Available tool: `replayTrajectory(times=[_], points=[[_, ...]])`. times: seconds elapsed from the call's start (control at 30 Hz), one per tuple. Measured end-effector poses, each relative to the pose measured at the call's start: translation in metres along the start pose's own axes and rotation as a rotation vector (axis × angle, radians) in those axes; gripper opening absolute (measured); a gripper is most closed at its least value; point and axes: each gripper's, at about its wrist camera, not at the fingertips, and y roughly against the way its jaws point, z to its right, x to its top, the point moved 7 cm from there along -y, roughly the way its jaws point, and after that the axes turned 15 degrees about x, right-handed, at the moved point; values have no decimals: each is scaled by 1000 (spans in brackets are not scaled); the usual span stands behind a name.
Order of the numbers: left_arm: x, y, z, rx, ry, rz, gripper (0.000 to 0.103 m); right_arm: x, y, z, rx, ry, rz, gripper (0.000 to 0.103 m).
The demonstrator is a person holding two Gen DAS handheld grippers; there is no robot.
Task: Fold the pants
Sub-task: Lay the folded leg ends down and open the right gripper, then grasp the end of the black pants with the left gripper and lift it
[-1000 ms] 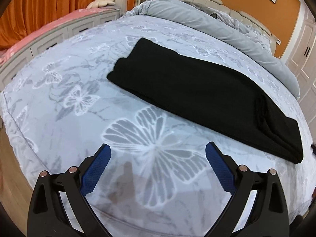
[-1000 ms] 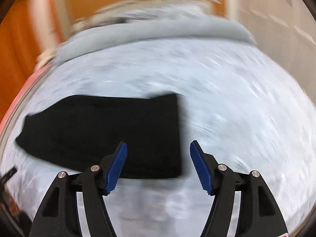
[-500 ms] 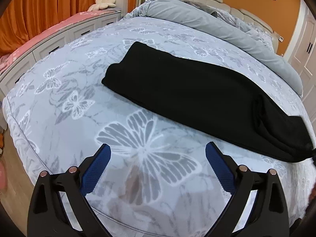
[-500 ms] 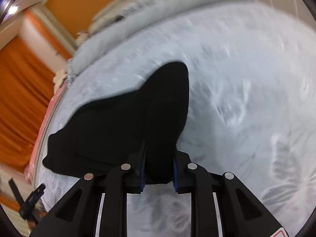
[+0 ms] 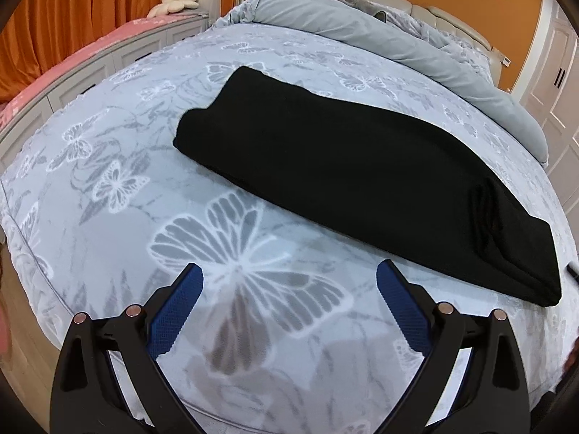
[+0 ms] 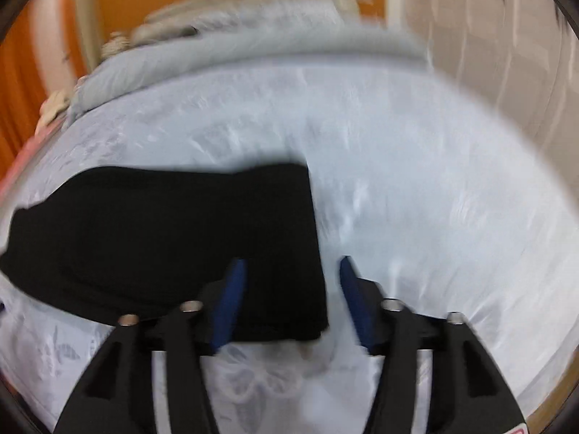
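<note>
- The black pants (image 5: 343, 166) lie as a long band across the middle of the left wrist frame, on the butterfly bedspread (image 5: 108, 224), flat so an end can be lifted over.
- My left gripper (image 5: 289, 311) sits low center with its jaws spread wide and empty, well short of the cloth; I judge it waits to take an end.
- My right gripper (image 6: 289, 300) sits bottom center of its blurred frame, jaws apart, straddling the pants' near corner (image 6: 289, 289), gripping nothing.
- The grey duvet (image 5: 398, 43) is bunched along the top, leaving room for folding.
</note>
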Motion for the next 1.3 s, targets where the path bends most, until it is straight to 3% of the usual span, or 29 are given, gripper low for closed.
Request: replayTrajectory(times=[0.07, 0.13, 0.2, 0.27, 0.3, 0.33, 0.37, 0.43, 0.53, 0.6, 0.67, 0.7, 0.77, 0.83, 0.87, 0.9, 1.0, 1.07, 1.1, 1.17, 1.2, 1.23, 1.3], points=[[0, -1, 1, -6, 8, 0, 95, 11, -8, -43, 100, 74, -30, 58], [0, -1, 5, -27, 22, -12, 95, 11, -33, -88, 276, 69, -102, 58], [-3, 0, 8, -45, 24, -25, 95, 8, -62, -121, 341, 94, -163, 58], [-4, 2, 8, -49, 6, -22, 95, 2, -90, -145, 326, 156, -217, 58], [-4, 3, 7, -46, -2, -16, 95, -2, -107, -152, 319, 169, -247, 45], [-3, 5, 4, -42, -10, -9, 95, -5, -116, -151, 323, 147, -266, 20], [-2, 5, -2, -34, -14, -2, 95, -5, -127, -145, 331, 67, -279, 3], [1, 5, -14, -21, -5, 8, 95, 13, -119, -147, 353, 0, -227, 3], [7, -2, -33, -16, 38, 8, 95, 39, -92, -177, 382, 45, -147, 3], [13, -11, -39, -31, 68, -8, 95, 42, -96, -200, 404, 97, -158, 7], [21, -18, -38, -65, 101, -22, 95, 22, -130, -214, 403, 141, -280, 7], [28, -23, -36, -102, 122, -30, 95, 10, -146, -211, 353, 153, -327, 7], [41, -37, -37, -149, 177, -58, 95, 7, -136, -209, 360, 144, -265, 11], [50, -57, -42, -178, 242, -112, 95, 10, -113, -204, 351, 128, -211, 42], [54, -67, -46, -202, 286, -140, 95, 13, -90, -196, 339, 126, -140, 58], [58, -80, -51, -226, 344, -168, 95, 14, -73, -190, 321, 134, -99, 63], [70, -104, -59, -245, 417, -192, 94, 11, -34, -150, 246, 125, -48, 68], [79, -111, -58, -269, 437, -167, 94, 3, -10, -114, 179, 75, -33, 69], [83, -115, -56, -283, 447, -155, 87, -2, 1, -93, 145, 43, -36, 71], [88, -122, -52, -325, 466, -160, 56, -14, 18, -54, 81, -28, -29, 71], [89, -126, -52, -343, 480, -178, 29, -19, 26, -40, 68, -54, -25, 71], [89, -128, -50, -389, 498, -201, 19, -25, 33, -25, 53, -80, -28, 71], [93, -121, -50, -385, 524, -195, 18, -35, 38, -3, 35, -121, -39, 71]])
